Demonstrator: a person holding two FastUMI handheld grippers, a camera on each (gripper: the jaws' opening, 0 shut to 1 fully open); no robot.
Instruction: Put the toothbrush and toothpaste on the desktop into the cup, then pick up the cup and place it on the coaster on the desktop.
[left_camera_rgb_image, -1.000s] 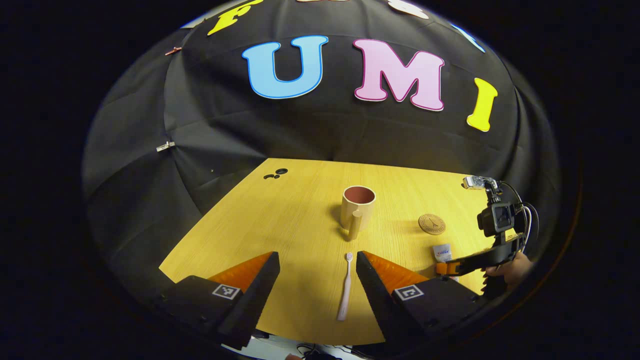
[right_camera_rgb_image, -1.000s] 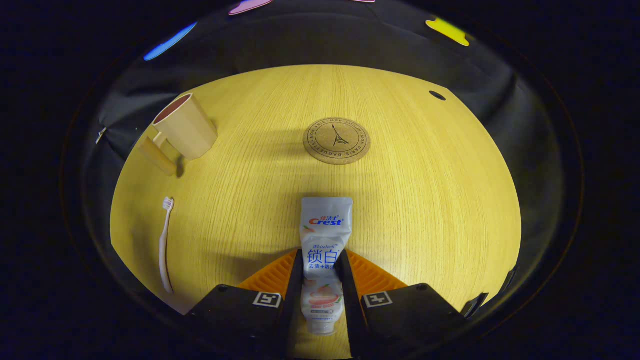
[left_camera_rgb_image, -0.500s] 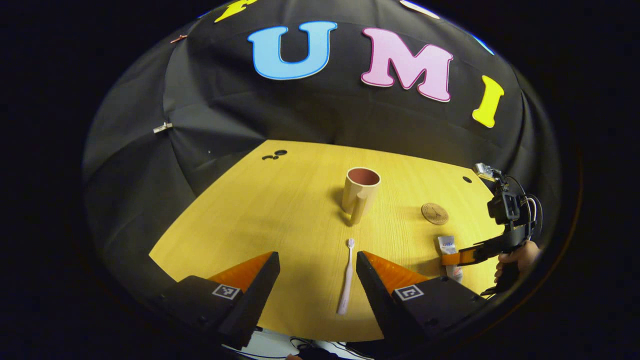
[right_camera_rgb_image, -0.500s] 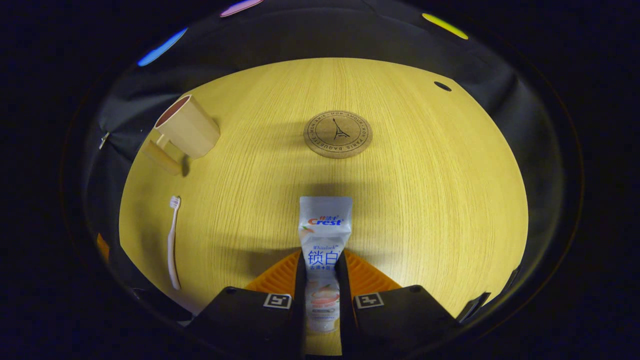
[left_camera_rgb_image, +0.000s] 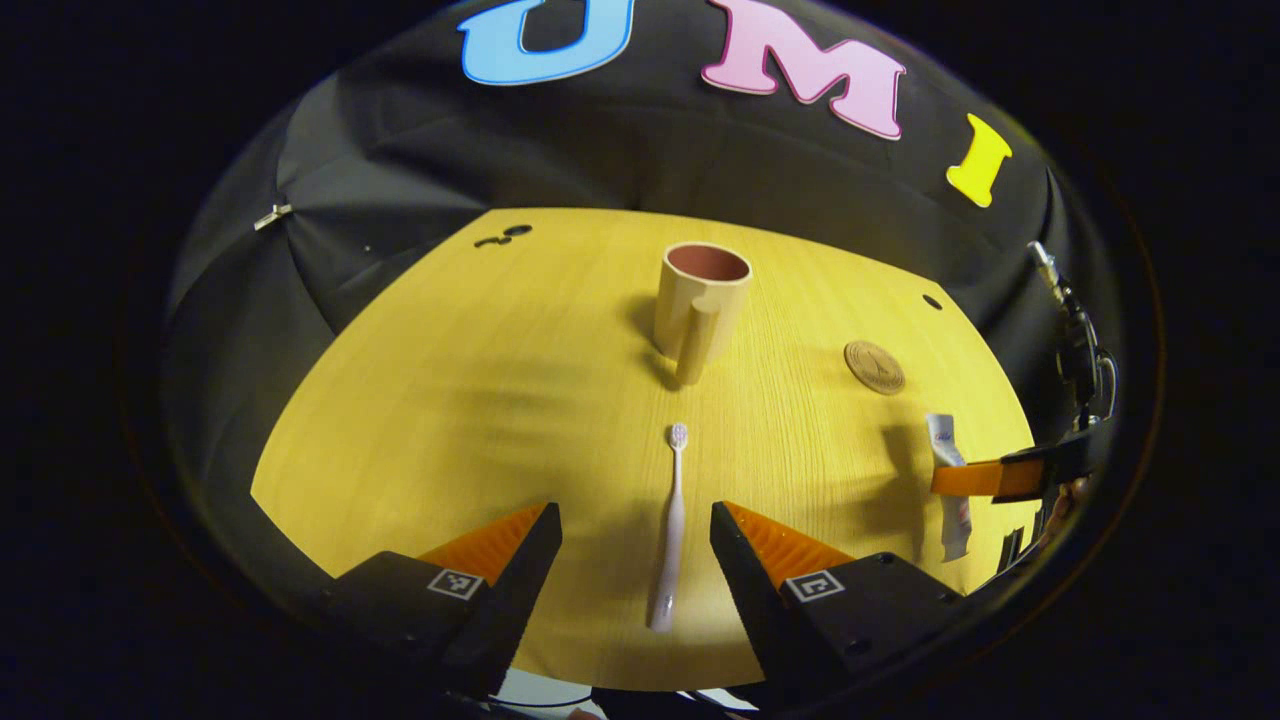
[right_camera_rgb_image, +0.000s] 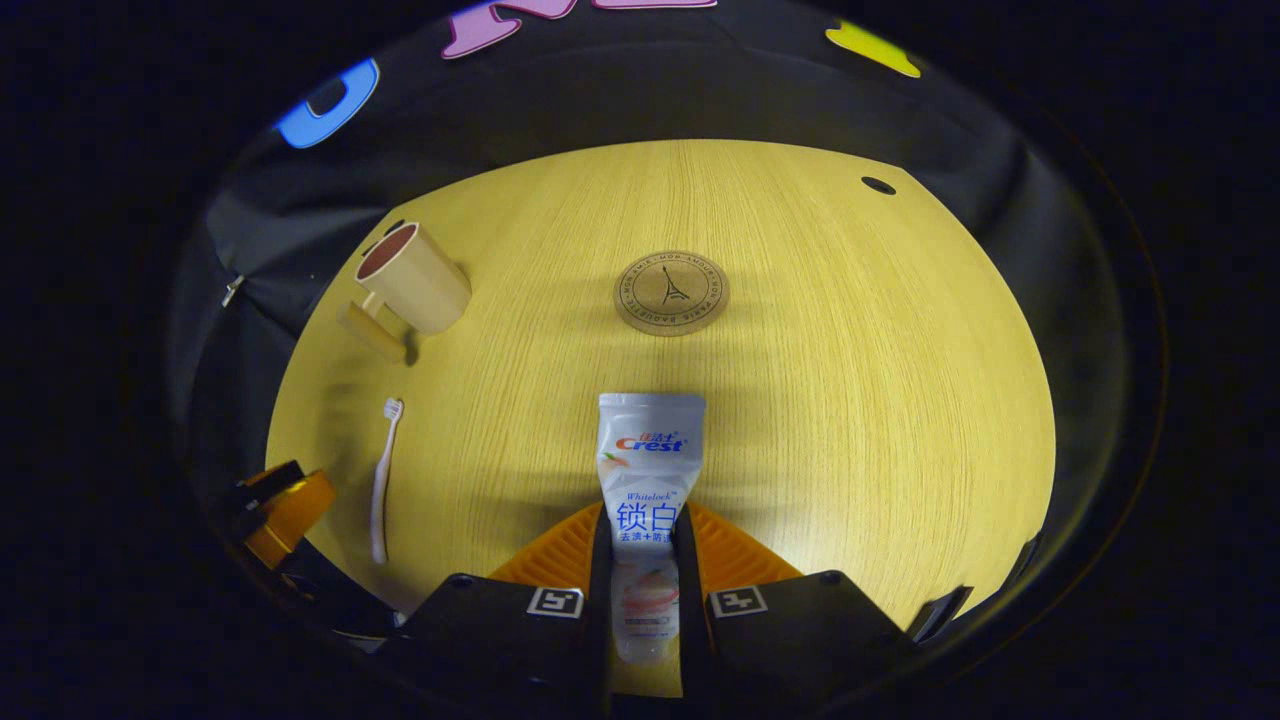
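Right gripper view: our right gripper (right_camera_rgb_image: 645, 560) pinches the toothpaste (right_camera_rgb_image: 648, 470) at its lower half, both fingers pressed on the tube, cap end toward us, flat crimped end pointing far. We judge the tube is lifted off the desktop (right_camera_rgb_image: 850, 400), ready to carry left to the cup (right_camera_rgb_image: 415, 280). Cup stands upright far left, handle facing near, empty as far as we see. Coaster (right_camera_rgb_image: 671, 292) lies bare, straight ahead beyond the tube.

Left gripper view: our left gripper (left_camera_rgb_image: 632, 545) is spread wide, straddling the toothbrush (left_camera_rgb_image: 668, 525), which lies flat, bristles far, pointing toward the cup. Fingers not touching it; looks lined up for a grasp on the handle.

Desktop is light wood grain with a small round hole (right_camera_rgb_image: 879, 185) far right; black cloth wall (left_camera_rgb_image: 620, 150) behind.
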